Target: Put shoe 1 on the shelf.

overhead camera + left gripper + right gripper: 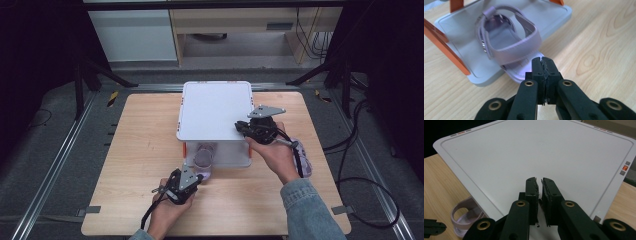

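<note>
Still, left gripper point(543, 65) pinched narrow on the lilac sandal's point(509, 42) sole edge, lower centre; thin hold may slip. Right gripper point(540, 185) nearly closed, empty.

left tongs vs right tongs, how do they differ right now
The left tongs sit low at the sandal's sole edge on the bottom shelf; the right tongs hover over the white top shelf. Left pads meet fully; right pads show a sliver of gap. Both hold nothing.

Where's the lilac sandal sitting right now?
The lilac sandal lies on the lower shelf of the white rack, toe overhanging its near edge, just ahead of the left gripper.
</note>
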### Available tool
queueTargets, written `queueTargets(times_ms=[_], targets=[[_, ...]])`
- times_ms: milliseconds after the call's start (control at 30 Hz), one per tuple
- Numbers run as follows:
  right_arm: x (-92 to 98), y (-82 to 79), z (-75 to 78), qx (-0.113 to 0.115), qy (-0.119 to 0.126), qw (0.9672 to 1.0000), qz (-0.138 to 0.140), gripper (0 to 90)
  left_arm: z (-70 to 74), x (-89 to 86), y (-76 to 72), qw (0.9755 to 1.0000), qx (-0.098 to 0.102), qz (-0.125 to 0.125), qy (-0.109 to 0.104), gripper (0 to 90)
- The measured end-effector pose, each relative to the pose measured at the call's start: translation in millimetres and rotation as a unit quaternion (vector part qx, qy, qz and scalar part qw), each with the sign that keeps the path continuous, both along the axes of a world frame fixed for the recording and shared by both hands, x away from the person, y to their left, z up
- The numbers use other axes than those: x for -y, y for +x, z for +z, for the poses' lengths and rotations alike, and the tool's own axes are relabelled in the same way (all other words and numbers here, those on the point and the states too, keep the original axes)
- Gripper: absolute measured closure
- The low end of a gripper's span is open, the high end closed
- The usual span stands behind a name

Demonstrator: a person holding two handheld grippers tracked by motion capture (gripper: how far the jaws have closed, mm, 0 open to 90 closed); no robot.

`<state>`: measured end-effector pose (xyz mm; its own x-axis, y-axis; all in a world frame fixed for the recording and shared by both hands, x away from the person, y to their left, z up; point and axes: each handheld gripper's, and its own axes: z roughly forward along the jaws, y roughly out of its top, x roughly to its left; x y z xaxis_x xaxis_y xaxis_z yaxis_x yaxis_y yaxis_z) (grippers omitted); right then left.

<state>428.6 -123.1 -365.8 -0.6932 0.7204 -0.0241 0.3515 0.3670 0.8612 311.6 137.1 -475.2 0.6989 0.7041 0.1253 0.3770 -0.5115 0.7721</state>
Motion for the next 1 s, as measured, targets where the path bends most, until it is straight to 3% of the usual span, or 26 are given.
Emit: queueTargets(times_ms=[200,400,733,1000], targets=[[0.1,0.2,-0.1,0.0,0.0,1.0,0.001,84.1,-7.6,2.3,0.7,0.9998,-0.015,-0.003,0.01,88.3],[-0.4,-0.2,-0.4,0.002,0.0,1.0,0.005,86.6,-15.5,5.6,2.2,0.9985,-0.017,-0.005,0.051,88.6],[-0.3,0.0,-0.7,0.003,0.0,1.0,0.006,86.8,-17.4,9.6,13.8,0.9988,-0.008,0.006,0.049,89.1],[-0.6,0.0,-0.7,0.005,-0.002,1.0,0.007,87.0,-18.8,10.2,31.7,0.9988,-0.002,0.021,0.045,89.4]])
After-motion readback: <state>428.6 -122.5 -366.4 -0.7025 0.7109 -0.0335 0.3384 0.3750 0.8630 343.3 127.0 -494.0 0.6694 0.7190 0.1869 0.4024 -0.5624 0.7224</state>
